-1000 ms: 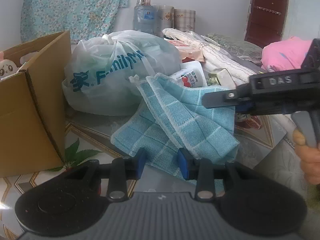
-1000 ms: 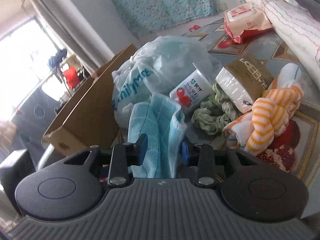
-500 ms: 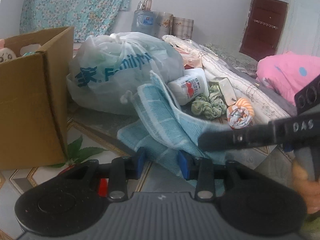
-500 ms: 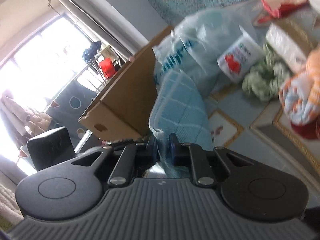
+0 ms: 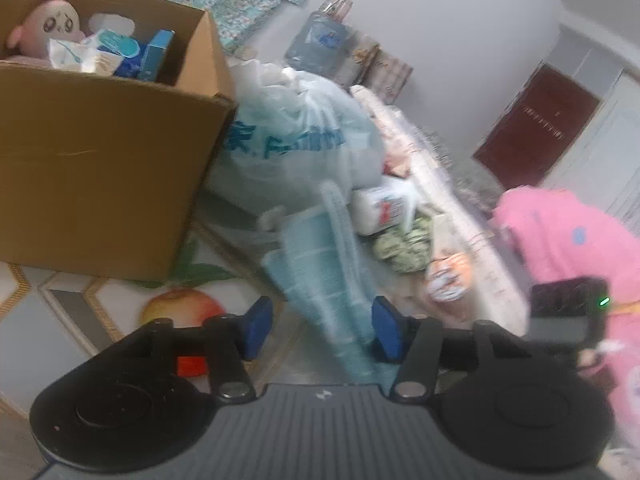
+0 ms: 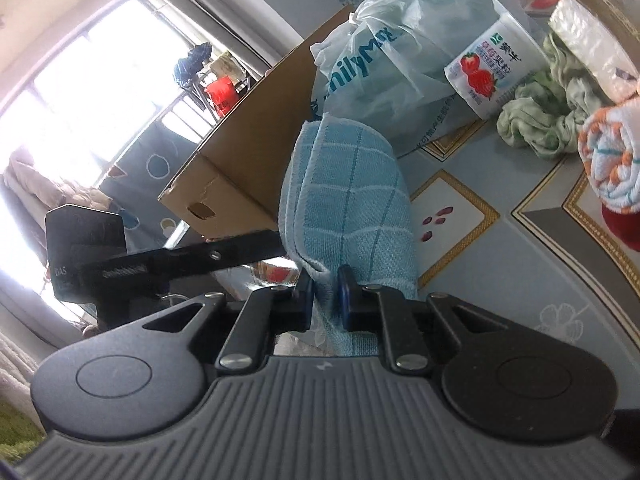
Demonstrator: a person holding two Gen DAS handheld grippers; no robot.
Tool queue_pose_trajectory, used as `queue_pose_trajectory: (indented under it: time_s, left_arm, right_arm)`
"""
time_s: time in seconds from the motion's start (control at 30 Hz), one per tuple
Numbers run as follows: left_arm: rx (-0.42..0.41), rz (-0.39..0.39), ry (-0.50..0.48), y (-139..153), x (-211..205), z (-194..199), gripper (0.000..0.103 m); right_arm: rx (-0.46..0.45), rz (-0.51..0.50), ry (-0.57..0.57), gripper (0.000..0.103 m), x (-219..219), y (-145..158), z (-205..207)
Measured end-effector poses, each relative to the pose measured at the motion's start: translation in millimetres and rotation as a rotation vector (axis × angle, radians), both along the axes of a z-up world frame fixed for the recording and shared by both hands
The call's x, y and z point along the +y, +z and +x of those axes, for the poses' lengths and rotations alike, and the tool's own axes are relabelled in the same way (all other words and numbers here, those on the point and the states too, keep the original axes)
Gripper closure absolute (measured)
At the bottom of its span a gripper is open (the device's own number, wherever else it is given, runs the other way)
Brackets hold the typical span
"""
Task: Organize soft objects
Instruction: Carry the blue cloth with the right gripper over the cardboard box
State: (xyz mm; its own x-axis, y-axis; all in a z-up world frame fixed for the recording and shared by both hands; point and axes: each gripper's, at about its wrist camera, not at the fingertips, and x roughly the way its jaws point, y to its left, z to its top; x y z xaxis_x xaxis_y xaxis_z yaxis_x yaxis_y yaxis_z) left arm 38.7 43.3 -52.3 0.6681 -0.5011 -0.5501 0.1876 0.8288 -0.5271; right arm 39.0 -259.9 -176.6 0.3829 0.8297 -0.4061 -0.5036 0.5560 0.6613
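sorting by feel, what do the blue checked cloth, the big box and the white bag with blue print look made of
Blue checked cloth: woven textile, matte; visible weave, stitched hem, drapes limply.
Big box: brown corrugated cardboard, matte; creased raw edges, cut hand hole.
White bag: thin plastic film, slightly glossy; translucent and crinkled, knotted top.

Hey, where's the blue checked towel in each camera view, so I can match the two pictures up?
Left wrist view: the towel hangs blurred at lower centre, between the open jaws of the left gripper, nearer the right pad.
Right wrist view: the towel stands at centre, pinched in the shut jaws of the right gripper.
Shared landmark: the cardboard box, left of the towel in both views.
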Motion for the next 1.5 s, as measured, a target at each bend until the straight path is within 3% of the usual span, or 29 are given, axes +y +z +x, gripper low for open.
queue_pose_trajectory:
  time_s: [0.13,0.23,0.33,0.4,0.57,0.67,0.77,0.87,1.0,1.2,1.5]
  left_arm:
    - [-0.010,-0.068,-0.036,5.2,-3.9,3.5,0.033]
    - [0.007,-0.002,-0.007,2.0,-15.3,10.9,0.033]
    - [0.051,0.018,0.017,-6.5,-19.8,21.9,0.036]
    - [0.079,0.020,0.024,-13.6,-21.4,28.4,0.039]
    - [0.060,0.047,0.014,-17.9,-22.3,28.1,0.042]
    - [0.052,0.059,0.007,-19.0,-22.7,27.6,0.044]
    - [0.036,0.089,0.000,-17.6,-26.7,25.4,0.044]
    - [0.008,0.145,-0.011,-16.3,-32.4,20.1,0.045]
    - [-0.031,0.234,-0.040,-14.8,-40.4,12.4,0.044]
    - [-0.060,0.293,-0.063,-15.5,-45.1,7.4,0.043]
    - [-0.064,0.322,-0.093,-14.2,-55.1,8.7,0.034]
  right_arm:
    - [-0.025,-0.017,0.002,0.088,1.7,2.9,-4.3]
    - [-0.043,-0.022,0.008,0.081,4.1,4.9,-6.7]
    - [-0.075,-0.033,0.020,0.070,7.9,7.8,-11.8]
    - [-0.106,-0.049,0.035,0.055,11.8,11.6,-17.1]
    - [-0.199,-0.104,0.062,0.028,6.5,33.2,-35.0]
    - [-0.234,-0.080,0.038,0.022,-11.2,46.2,-41.8]
    - [-0.236,-0.024,-0.066,0.017,-33.7,52.3,-40.5]
    - [-0.189,-0.055,-0.189,0.017,-39.1,47.5,-27.7]
    - [-0.082,-0.108,-0.224,0.038,-23.4,31.0,2.0]
    - [-0.027,-0.199,-0.138,0.056,20.1,20.5,31.4]
    - [-0.039,-0.261,-0.050,0.070,50.9,25.0,32.6]
